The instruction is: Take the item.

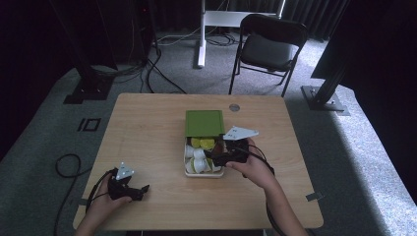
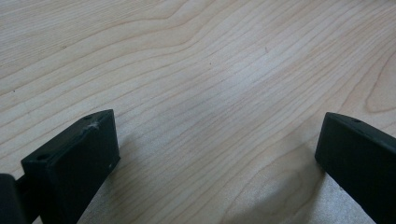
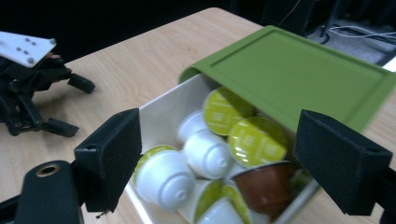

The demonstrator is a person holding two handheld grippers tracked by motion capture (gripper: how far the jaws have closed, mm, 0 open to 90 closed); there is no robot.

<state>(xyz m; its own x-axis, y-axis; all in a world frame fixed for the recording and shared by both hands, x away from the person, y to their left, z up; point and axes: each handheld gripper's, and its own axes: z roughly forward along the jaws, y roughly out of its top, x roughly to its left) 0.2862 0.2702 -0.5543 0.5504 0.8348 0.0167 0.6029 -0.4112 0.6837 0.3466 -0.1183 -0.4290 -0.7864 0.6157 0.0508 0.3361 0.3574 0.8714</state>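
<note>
A white box [image 1: 188, 156] of coffee capsules sits at the table's middle, its green sliding lid [image 1: 204, 122] pushed back and covering the far half. In the right gripper view the white box [image 3: 163, 112] holds several white capsules [image 3: 163, 179], green-foiled ones [image 3: 257, 140] and a brown one [image 3: 266, 186] under the edge of the green lid [image 3: 299, 70]. My right gripper [image 1: 212, 158] [image 3: 219, 135] hangs open just over the capsules, holding nothing. My left gripper [image 1: 142, 191] [image 2: 218, 126] is open over bare wood near the front left, with nothing between its jaws.
The wooden table [image 1: 147, 128] has a small metal disc [image 1: 234, 107] at its back edge. A black folding chair [image 1: 270, 46] stands behind the table. A cable loop [image 1: 66, 164] lies on the carpet to the left. The left gripper [image 3: 32, 93] is seen beyond the box.
</note>
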